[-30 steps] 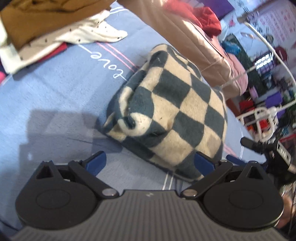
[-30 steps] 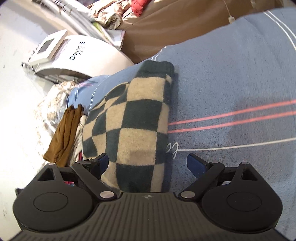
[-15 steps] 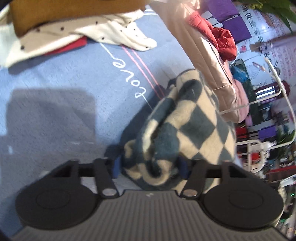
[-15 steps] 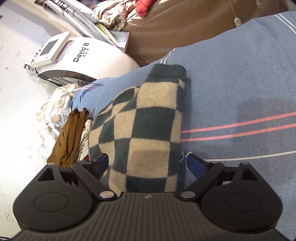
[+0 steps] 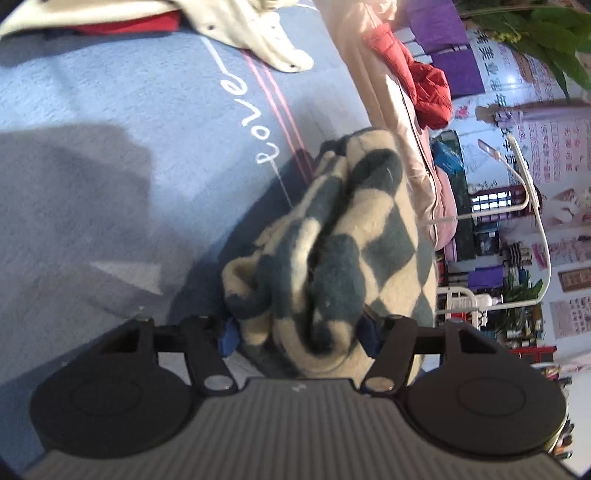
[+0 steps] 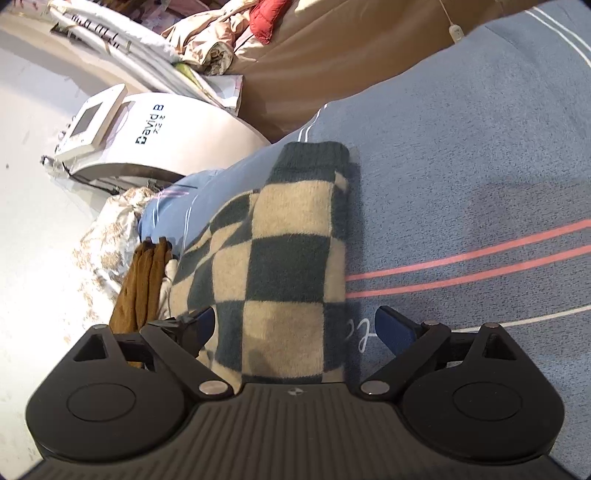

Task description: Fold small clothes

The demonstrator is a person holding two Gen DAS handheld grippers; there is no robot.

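- Checkered garment (image 5: 343, 258): dark green and cream knit, bunched at one end and lifted off the blue bedsheet (image 5: 110, 166); in the right wrist view its other end (image 6: 288, 266) lay flat, folded lengthwise on the sheet, with a dark ribbed cuff at the far end.
- Left gripper (image 5: 299, 332): jaws pressed in on the bunched end of the garment, a blue pad showing at either side of the cloth.
- Right gripper (image 6: 295, 325): jaws spread wide, straddling the flat end of the garment without pinching it; whether the pads touched the cloth could not be told.
- Bedsheet markings: white cursive "love" (image 5: 251, 114) beside two pink stripes (image 5: 280, 110).
- White machine (image 6: 166, 147) on the floor past the bed edge: lettered "David B", with smaller characters beneath, unreadable; a small screen (image 6: 88, 118) at one end.
- Other clothes: cream dotted piece (image 5: 258, 40) over a red piece (image 5: 129, 26); brown garment (image 6: 140, 288) hanging at the bed edge.
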